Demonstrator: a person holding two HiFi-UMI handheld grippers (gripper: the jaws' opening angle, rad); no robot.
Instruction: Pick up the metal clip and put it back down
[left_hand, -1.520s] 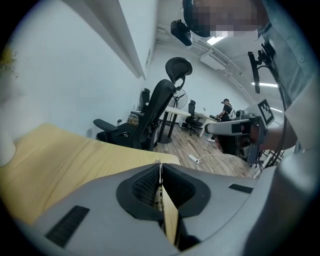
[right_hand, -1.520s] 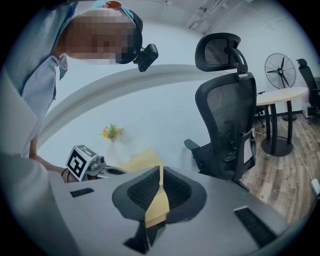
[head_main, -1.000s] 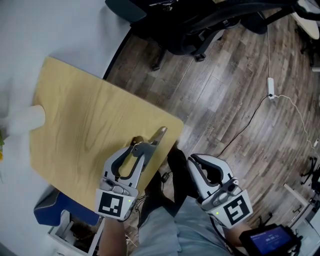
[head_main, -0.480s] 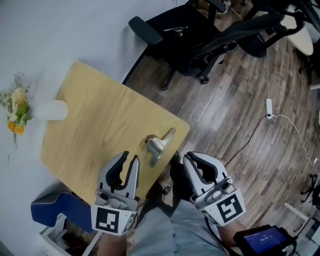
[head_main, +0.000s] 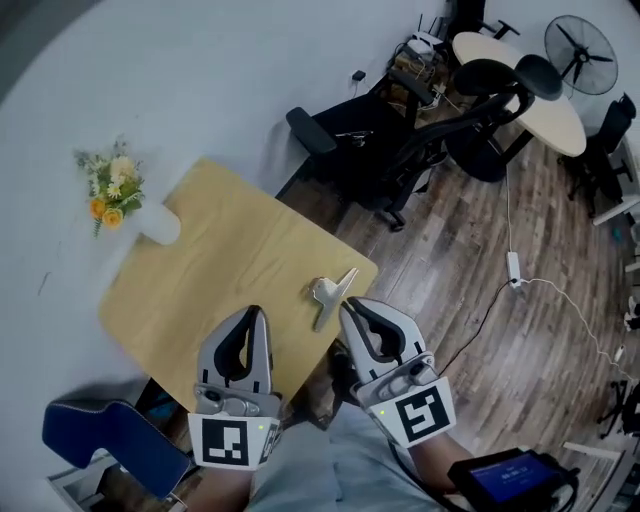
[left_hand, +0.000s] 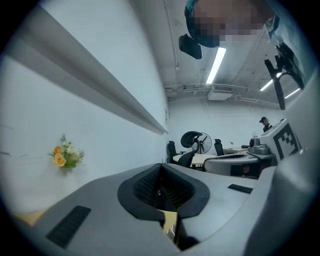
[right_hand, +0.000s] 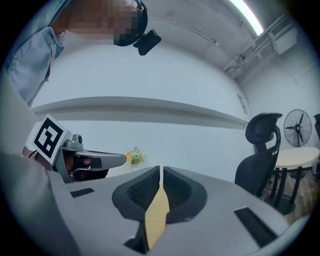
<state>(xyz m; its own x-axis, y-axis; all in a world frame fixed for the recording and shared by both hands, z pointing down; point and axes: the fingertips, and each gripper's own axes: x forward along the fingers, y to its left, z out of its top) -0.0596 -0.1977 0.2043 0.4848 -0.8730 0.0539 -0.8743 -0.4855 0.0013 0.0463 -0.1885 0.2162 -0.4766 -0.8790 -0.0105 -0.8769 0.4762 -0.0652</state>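
Flowers (head_main: 108, 190) upper left against the wall; left claw (head_main: 257, 316) low in frame at the table's (head_main: 210, 270) near edge, just snapped shut on nothing; clip (head_main: 330, 293) lies free mid-frame by the table's right corner; right claw (head_main: 351, 306) just right of it, pinched together, empty.

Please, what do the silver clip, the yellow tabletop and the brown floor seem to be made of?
The silver spring clip looks like bare metal: grey, with bright glints. The pale yellow tabletop looks like wood or wood-look laminate, matte, with faint grain; which, I cannot tell. The brown floor shows plank seams and grain: wood or an imitation.
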